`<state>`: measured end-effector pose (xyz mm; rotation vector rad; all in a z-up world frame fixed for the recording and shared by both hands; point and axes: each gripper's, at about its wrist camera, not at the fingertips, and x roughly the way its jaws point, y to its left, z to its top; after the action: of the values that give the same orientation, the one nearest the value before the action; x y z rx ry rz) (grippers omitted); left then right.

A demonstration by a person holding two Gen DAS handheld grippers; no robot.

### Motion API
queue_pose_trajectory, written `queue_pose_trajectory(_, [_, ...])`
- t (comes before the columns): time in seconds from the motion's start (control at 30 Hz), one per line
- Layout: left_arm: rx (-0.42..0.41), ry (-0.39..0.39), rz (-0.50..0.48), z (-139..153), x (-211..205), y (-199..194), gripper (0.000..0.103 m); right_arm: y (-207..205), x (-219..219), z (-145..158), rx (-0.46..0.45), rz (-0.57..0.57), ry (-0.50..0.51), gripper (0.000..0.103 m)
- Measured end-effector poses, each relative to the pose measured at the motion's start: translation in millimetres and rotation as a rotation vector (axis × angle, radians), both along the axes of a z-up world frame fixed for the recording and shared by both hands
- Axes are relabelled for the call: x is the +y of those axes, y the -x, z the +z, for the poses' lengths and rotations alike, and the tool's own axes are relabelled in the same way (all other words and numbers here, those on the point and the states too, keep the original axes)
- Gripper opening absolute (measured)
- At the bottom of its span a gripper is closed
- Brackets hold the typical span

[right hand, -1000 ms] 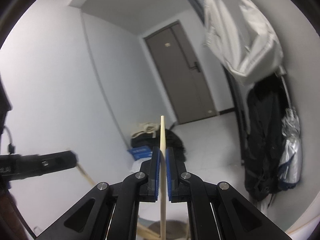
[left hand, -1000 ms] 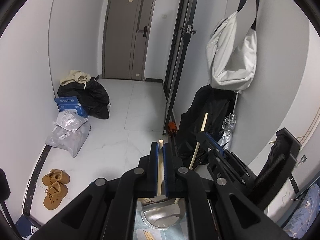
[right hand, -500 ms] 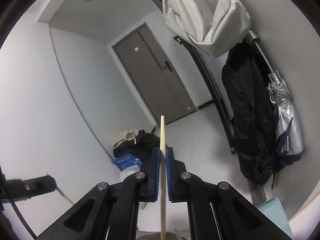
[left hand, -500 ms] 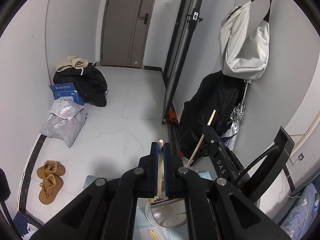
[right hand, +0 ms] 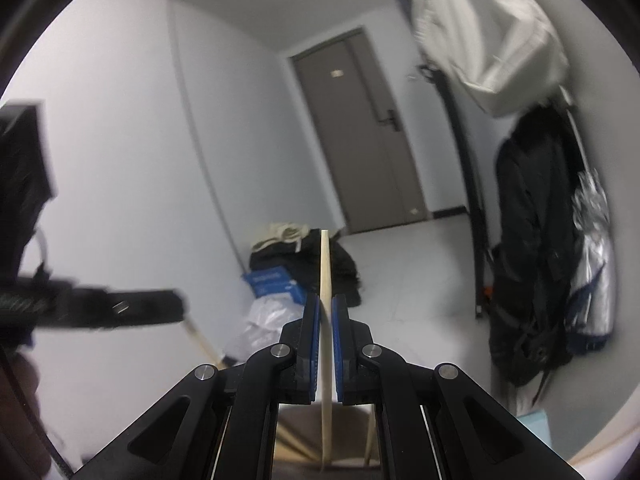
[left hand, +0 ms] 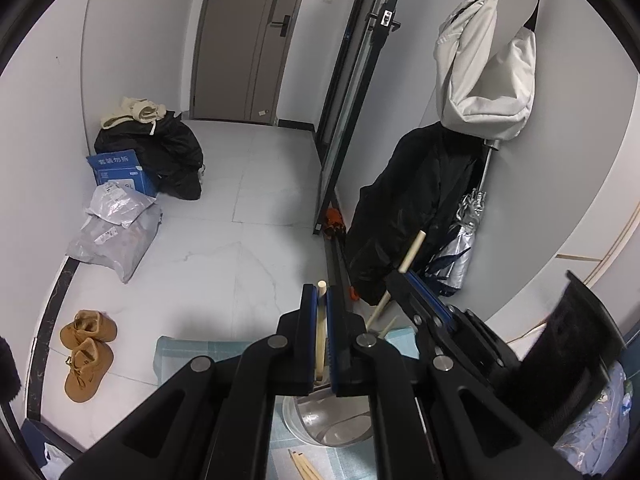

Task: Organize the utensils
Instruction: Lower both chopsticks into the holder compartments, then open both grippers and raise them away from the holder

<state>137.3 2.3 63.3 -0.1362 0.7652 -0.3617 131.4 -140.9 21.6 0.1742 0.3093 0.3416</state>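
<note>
My left gripper (left hand: 319,300) is shut on a pale wooden chopstick (left hand: 320,334) that stands upright between its blue pads, above a round metal holder (left hand: 332,420) on a light blue mat (left hand: 180,354). My right gripper (right hand: 326,308) is shut on a second wooden chopstick (right hand: 325,276), also upright. In the left wrist view the right gripper (left hand: 404,276) shows to the right with its chopstick (left hand: 412,252) slanting down towards the holder. In the right wrist view the left gripper (right hand: 176,306) shows blurred at the left. Loose chopsticks (left hand: 302,464) lie on the mat.
Beyond the mat's far edge is a tiled floor with brown shoes (left hand: 86,354), grey parcels (left hand: 116,232), a blue box (left hand: 120,170) and black bags (left hand: 168,152). A black coat (left hand: 408,204), a silver umbrella (left hand: 460,248) and a white bag (left hand: 484,76) hang at the right wall.
Both grippers have tilted downward with their chopsticks still held. The right gripper's view swung down and left towards the holder, and is blurred by motion.
</note>
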Motion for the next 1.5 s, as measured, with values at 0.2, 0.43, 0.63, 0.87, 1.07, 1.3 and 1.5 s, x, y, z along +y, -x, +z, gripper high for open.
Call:
queue_pose_trajectory(0.2, [0.003, 0.004, -0.009, -10, 1, 2, 0.001, 11, 7, -4, 0.005, 0.084, 0.076, 0.005])
queue_pose_trajectory(0.43, [0.059, 0.027, -0.026, -23, 1, -1, 0.000, 13, 9, -12, 0.050, 0.123, 0.140, 0.005])
queue_pose_trajectory(0.63, [0.126, 0.004, -0.039, -33, -1, 2, 0.002, 15, 4, -24, 0.185, 0.143, 0.151, 0.008])
queue_pose_trajectory(0.87, [0.082, 0.012, 0.022, -23, 13, 27, 0.034, 49, -13, -15, 0.189, 0.124, 0.122, 0.021])
queue_pose_trajectory(1.07, [0.012, -0.016, 0.062, -18, 16, 50, 0.051, 83, -22, -5, 0.160, 0.085, 0.112, 0.046])
queue_pose_trajectory(1.3, [-0.073, -0.064, 0.108, -17, 16, 80, 0.060, 118, -26, 0, 0.107, -0.028, 0.125, 0.072])
queue_pose_trajectory(1.5, [-0.120, -0.075, 0.149, -22, 20, 103, 0.079, 137, -30, 3, 0.084, -0.088, 0.120, 0.075])
